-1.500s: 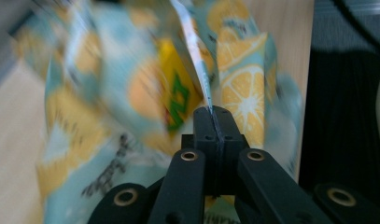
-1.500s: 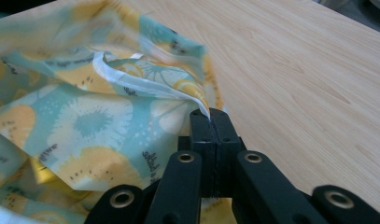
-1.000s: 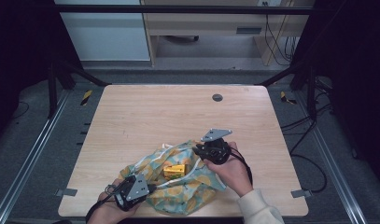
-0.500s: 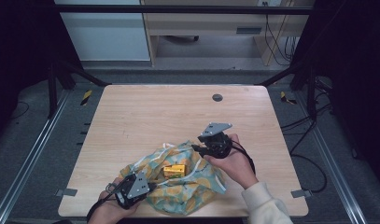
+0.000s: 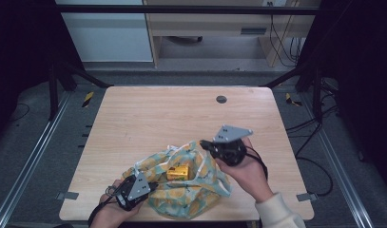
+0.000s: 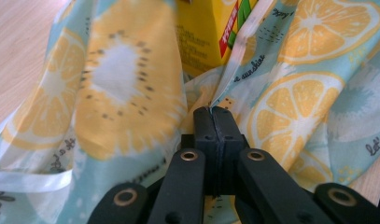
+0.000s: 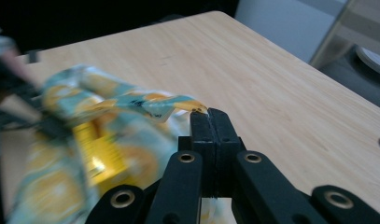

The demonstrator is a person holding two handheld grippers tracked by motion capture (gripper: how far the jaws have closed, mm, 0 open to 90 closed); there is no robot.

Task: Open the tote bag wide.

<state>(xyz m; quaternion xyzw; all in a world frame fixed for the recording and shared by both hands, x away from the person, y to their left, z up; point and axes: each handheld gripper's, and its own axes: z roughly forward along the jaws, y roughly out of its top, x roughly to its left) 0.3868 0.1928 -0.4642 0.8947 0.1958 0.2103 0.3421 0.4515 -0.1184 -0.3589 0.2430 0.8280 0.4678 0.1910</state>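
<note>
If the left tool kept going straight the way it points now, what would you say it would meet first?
Most likely the yellow carton. The left tool is shut on the edge of the fruit-print bag, and the carton sits just beyond the tips inside it, though the depth between them is hard to judge.

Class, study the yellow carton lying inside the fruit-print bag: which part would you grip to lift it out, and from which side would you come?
Grip the yellow carton across its two long sides, coming straight down from above. It lies flat in the fruit-print bag, whose mouth both the left gripper and right gripper hold open, so probably only its top is exposed; cloth walls block sideways approaches.
</note>
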